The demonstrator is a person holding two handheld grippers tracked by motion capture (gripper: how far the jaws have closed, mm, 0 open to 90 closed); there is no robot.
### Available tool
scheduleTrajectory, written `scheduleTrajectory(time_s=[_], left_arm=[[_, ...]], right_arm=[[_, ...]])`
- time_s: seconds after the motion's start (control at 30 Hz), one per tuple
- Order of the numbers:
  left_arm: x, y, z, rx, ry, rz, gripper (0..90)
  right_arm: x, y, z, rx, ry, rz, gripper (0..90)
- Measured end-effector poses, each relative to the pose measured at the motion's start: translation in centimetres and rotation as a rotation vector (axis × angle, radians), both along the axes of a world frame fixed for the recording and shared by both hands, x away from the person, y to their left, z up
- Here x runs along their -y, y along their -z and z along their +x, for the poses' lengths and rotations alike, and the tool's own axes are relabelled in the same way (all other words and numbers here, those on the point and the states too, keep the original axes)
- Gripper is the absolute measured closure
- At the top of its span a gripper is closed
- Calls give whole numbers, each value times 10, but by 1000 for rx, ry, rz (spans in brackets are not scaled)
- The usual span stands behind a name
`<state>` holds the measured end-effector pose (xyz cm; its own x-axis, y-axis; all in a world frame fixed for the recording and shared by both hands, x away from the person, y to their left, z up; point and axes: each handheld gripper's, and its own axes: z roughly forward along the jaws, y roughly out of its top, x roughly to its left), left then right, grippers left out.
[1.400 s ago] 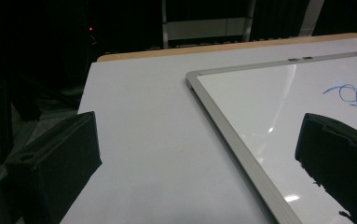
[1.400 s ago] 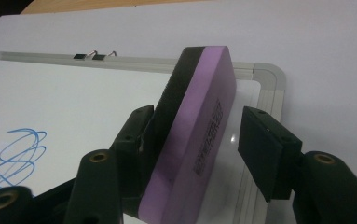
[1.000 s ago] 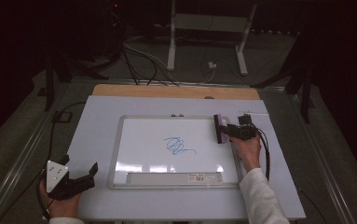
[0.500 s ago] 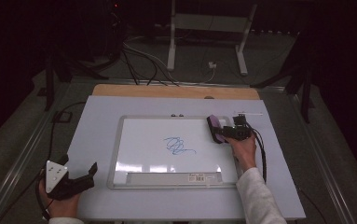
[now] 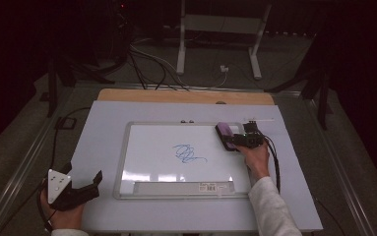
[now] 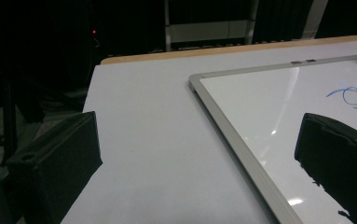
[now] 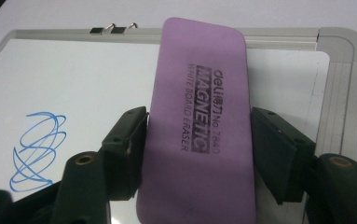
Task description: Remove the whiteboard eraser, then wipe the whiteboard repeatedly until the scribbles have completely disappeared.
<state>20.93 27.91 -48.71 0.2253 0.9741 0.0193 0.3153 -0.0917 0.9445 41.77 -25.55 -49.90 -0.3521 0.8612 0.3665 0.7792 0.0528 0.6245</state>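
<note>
A purple whiteboard eraser (image 7: 199,126) printed "MAGNETIC" sits between the pads of my right gripper (image 7: 197,128), whose jaws have just been closing and press on its long sides. In the high view this eraser (image 5: 224,132) and the right gripper (image 5: 231,140) hover at the top right corner of the whiteboard (image 5: 122,162). A blue scribble (image 5: 188,153) marks the board's middle, to the left of the eraser. My left gripper (image 5: 85,189) rests at the table's near left corner, open with nothing between its jaws (image 6: 199,154).
The whiteboard lies on a white mat (image 5: 102,128) over a wooden tabletop (image 5: 186,97). Two small clips (image 5: 187,121) sit on its far frame, and a label (image 5: 208,187) on its near tray. Cables (image 5: 146,64) and stand legs (image 5: 181,44) lie on the floor beyond.
The right gripper has carried the eraser a little to the left, from the board's right frame onto its top right corner. The left gripper has stayed put.
</note>
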Motion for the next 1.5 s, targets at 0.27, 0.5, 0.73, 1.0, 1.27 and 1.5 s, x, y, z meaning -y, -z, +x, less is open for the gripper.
scheduleTrajectory(time_s=[0.27,0.5,0.73,1.0,1.27,1.5], left_arm=[[0,0,0,0,-2,2,11],[0,0,0,3,-3,2,11],[0,-1,0,4,-4,0,11],[1,-1,-1,2,-4,3,11],[1,-1,-1,4,-4,2,11],[1,-1,-1,4,-3,2,11]], right_arm=[[-1,-3,-2,24,0,-13,403],[-4,-14,-5,61,-11,-13,404],[-9,-20,-11,90,-32,-23,404],[-15,-28,-19,112,-79,-63,403],[-27,-32,-29,135,-133,-107,403],[-40,-29,-39,143,-191,-163,402]])
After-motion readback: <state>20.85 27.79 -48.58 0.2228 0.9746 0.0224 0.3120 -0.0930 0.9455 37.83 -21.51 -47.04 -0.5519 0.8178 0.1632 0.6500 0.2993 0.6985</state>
